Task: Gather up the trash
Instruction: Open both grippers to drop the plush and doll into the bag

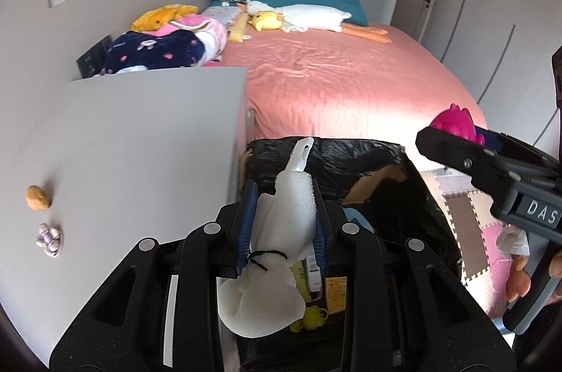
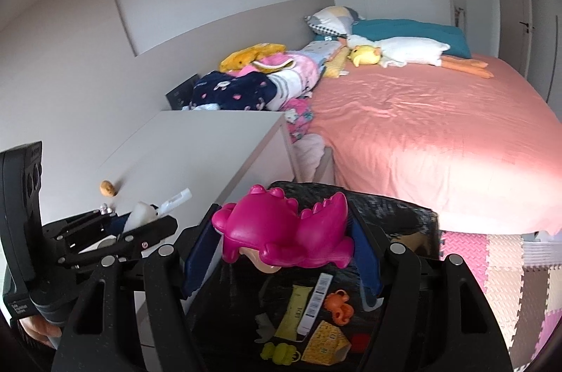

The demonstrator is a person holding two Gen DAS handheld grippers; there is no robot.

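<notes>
Drop-off step is where we're at, both grippers loaded and hanging over the bin, a box lined with a black bag that sits between the white cabinet and the bed. Our left gripper is pinched narrow on a wad of white foam wrap with a white plastic stick poking out the front. Our right gripper sits wide, clamped around a pink plastic dinosaur toy, right above the scraps already down in the bin. Next move, we reckon: spread each pair of jaws and let both pieces fall in. Then there's a small brown lump and a little pale trinket near the cabinet top's left edge to go grab.
</notes>
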